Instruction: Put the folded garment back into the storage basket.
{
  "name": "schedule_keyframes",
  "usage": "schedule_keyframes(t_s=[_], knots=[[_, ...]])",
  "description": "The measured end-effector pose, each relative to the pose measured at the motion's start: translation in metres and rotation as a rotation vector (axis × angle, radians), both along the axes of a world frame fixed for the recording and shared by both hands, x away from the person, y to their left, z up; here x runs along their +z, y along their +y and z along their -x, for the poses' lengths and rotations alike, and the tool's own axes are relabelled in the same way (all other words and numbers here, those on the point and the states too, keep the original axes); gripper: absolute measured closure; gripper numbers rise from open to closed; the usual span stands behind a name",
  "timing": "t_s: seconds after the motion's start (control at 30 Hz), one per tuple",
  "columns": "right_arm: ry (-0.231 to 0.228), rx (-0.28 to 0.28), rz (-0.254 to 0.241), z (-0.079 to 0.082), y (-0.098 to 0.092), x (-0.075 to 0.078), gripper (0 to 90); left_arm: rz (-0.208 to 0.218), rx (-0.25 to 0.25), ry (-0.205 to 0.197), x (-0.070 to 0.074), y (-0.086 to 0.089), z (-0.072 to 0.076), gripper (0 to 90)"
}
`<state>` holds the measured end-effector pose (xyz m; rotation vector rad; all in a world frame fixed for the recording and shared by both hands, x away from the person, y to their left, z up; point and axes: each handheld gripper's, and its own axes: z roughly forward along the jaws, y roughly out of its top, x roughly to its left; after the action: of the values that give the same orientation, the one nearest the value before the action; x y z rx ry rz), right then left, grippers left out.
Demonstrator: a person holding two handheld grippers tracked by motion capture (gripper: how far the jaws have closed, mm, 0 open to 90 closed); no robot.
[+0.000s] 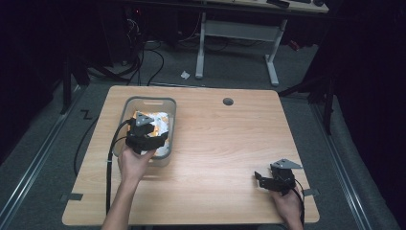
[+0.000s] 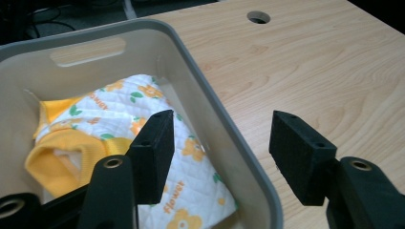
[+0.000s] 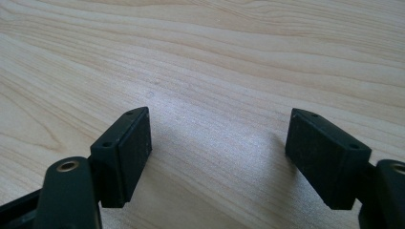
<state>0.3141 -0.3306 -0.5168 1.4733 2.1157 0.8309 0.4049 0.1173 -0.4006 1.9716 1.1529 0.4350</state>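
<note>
Grey bin (image 2: 224, 119); yellow-flowered white cloth (image 2: 143, 109)

Grey bin (image 2: 224, 129), nine o'clock: flowered white-and-yellow cloth (image 2: 143, 138) inside. Left gripper (image 2: 222, 148) jaws apart, straddling bin's wall.

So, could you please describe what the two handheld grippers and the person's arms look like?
Both the left gripper and right gripper are black, each topped by a grey three-cornered plate, with blocky textured pads and brass-coloured pivots. Black cables trail back from each. The forearms are bare, no sleeves visible.
</note>
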Motion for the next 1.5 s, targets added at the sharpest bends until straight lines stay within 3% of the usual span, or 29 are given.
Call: schedule_keyframes(t_s=[0.37,1.13,1.5], knots=[[0.0,0.0,0.0,0.0,0.0,0.0,24.2,0.017,-0.075,-0.015,-0.003,-0.023,0.019,40.8],[0.0,0.0,0.0,0.0,0.0,0.0,24.2,0.076,-0.15,-0.01,-0.019,-0.048,0.046,40.9],[0.0,0.0,0.0,0.0,0.0,0.0,24.2,0.066,-0.184,-0.003,-0.03,-0.062,0.056,41.0]])
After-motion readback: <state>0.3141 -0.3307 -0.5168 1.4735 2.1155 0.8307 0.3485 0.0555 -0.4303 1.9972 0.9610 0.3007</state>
